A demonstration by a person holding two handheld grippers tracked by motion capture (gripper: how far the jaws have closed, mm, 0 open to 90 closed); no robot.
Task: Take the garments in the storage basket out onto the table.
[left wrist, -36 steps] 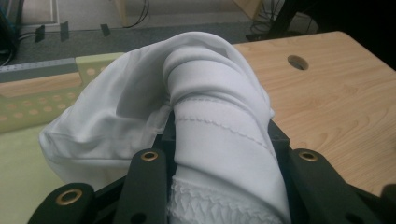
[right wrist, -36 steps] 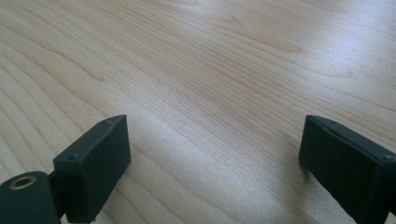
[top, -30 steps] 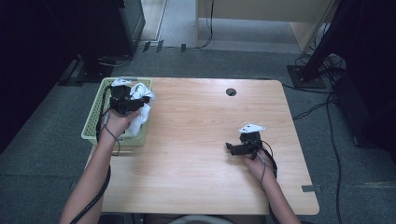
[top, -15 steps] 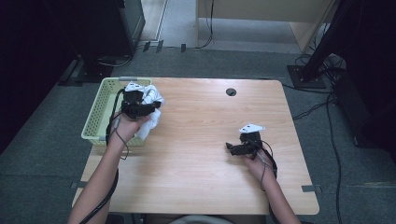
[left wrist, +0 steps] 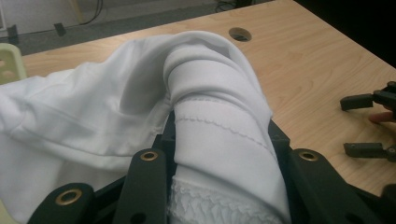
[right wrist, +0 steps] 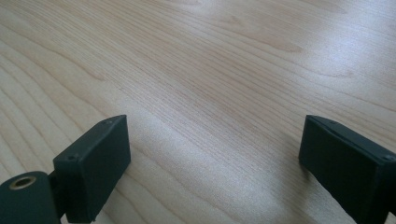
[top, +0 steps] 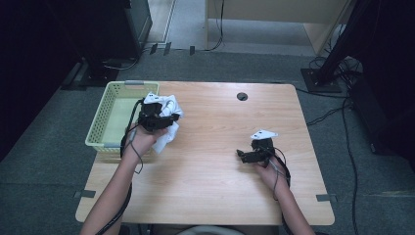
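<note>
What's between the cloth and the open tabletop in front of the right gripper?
Nothing visible. The left gripper is shut on the white cloth by the basket. The bare table runs from there to the right gripper, whose jaws stand open with nothing in them.

The right claw stands wide apart, jaws over the bare wooden table.

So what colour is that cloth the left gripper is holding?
White. The cloth shows best in the left gripper view, bunched between the left gripper's black jaws.
</note>
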